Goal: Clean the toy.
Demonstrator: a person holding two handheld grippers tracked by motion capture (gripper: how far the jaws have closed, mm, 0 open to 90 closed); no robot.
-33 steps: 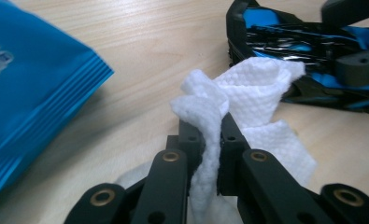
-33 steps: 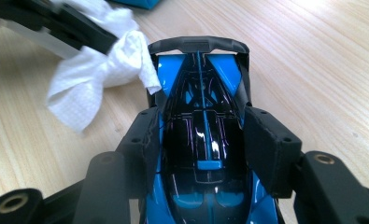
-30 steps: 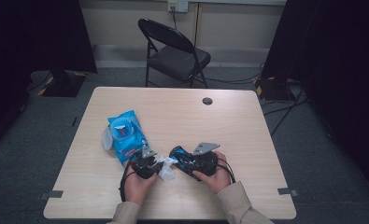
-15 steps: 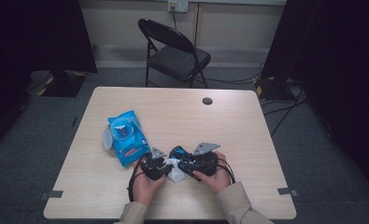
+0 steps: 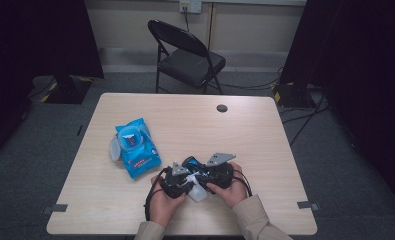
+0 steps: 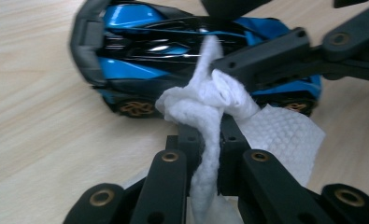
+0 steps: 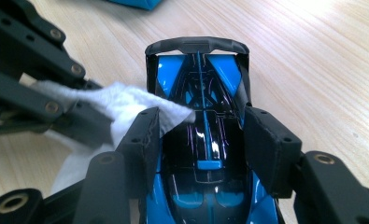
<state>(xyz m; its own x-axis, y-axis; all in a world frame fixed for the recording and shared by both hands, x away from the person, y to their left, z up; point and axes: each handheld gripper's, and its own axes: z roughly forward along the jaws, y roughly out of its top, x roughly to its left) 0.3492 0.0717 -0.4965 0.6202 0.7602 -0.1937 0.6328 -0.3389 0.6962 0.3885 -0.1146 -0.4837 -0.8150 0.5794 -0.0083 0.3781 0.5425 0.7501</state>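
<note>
Left gripper [image 6: 205, 140]: clenched on a white wipe [image 6: 210, 100], touching the car's side.
Right gripper [image 7: 198, 140]: clamps the blue toy car [image 7: 198, 74].
Wipes pack [image 5: 135, 146]: ten o'clock of the grippers.

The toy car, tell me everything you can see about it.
The toy car is a low, glossy blue and black sports model with a dark rear wing and bronze-coloured wheels, plastic by the look of it. It sits upright on the wooden table, near the person's edge. The right gripper clamps its sides between both jaws. A bunched white wipe, pinched in the left gripper, presses against its roof and side.
</note>
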